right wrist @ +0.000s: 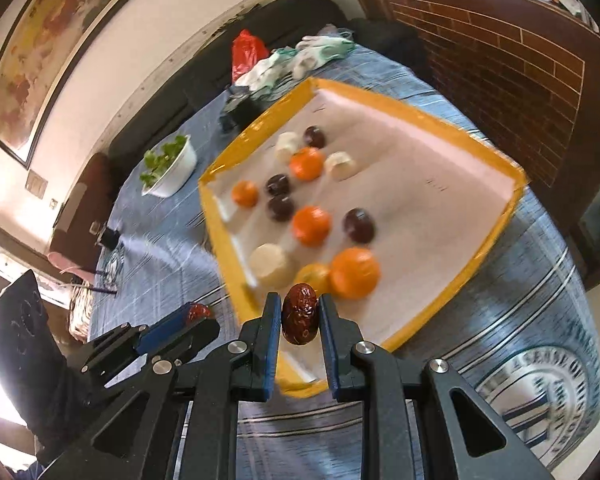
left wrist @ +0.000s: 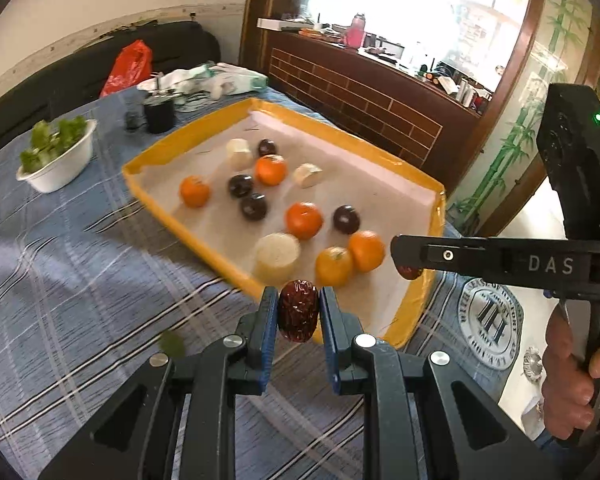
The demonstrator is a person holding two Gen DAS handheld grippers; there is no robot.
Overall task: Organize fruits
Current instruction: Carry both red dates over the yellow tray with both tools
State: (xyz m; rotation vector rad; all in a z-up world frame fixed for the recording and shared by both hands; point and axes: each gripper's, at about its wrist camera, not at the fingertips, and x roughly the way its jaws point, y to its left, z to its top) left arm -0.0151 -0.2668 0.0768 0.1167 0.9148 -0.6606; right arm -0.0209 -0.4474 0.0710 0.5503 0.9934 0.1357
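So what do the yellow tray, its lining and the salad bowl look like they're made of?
Yellow tray: glossy, with creased, slightly buckled walls, so probably taped or plastic-wrapped card rather than rigid plastic. Lining: matte off-white sheet, apparently paper. White bowl of greens: smooth, thin-rimmed, likely disposable plastic or foam, though blur leaves that open.

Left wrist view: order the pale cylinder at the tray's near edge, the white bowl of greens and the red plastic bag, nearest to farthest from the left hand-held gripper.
1. Pale cylinder, in the yellow tray, just beyond the left hand-held gripper and its red date.
2. White bowl of greens, far left on the tablecloth.
3. Red plastic bag, at the table's far end.
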